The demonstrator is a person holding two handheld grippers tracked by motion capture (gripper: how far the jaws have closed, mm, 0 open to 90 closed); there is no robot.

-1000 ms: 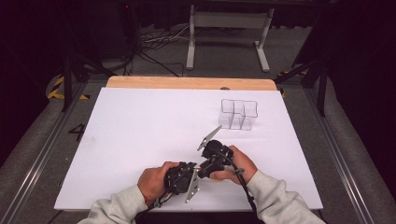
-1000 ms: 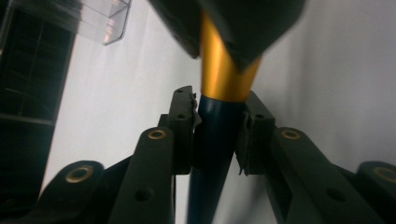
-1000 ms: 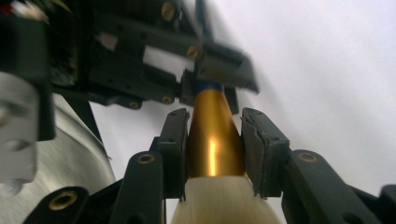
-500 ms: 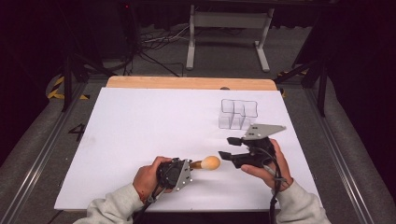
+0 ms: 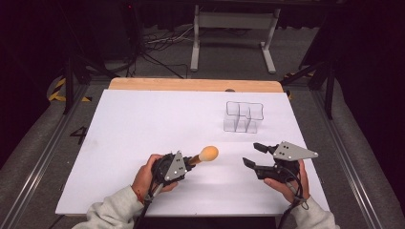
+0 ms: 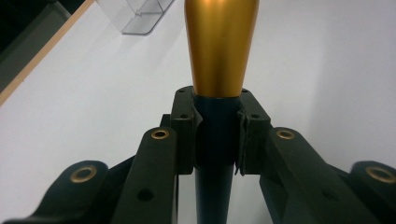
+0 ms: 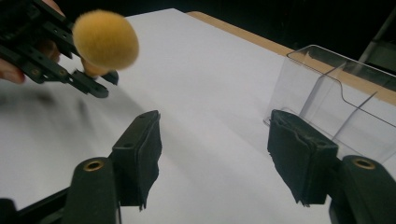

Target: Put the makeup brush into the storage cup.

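Gold and fluffy at its tip, a makeup brush [image 5: 204, 155] is pinched by the left hand-held gripper [image 5: 187, 162] at the near left of the white bench [image 5: 143, 124]. In the left gripper view the jaws press from both sides on the dark handle [image 6: 215, 140], just below the gold metal ferrule [image 6: 219, 46]. The brush lies roughly level, above the bench surface, its round head [image 7: 105, 39] pointing right toward the other hand.

At the near right, the right hand-held gripper [image 5: 252, 155] is well apart from the brush. Its jaws have just been opening and now stand spread with nothing between them; the right gripper view shows bare bench between the two pads [image 7: 144, 154].

A clear plastic organiser [image 5: 243, 117] with several compartments stands on the far right part of the bench, beyond the right hand-held gripper. Both hands come in from the near edge in grey sleeves [image 5: 112, 212].
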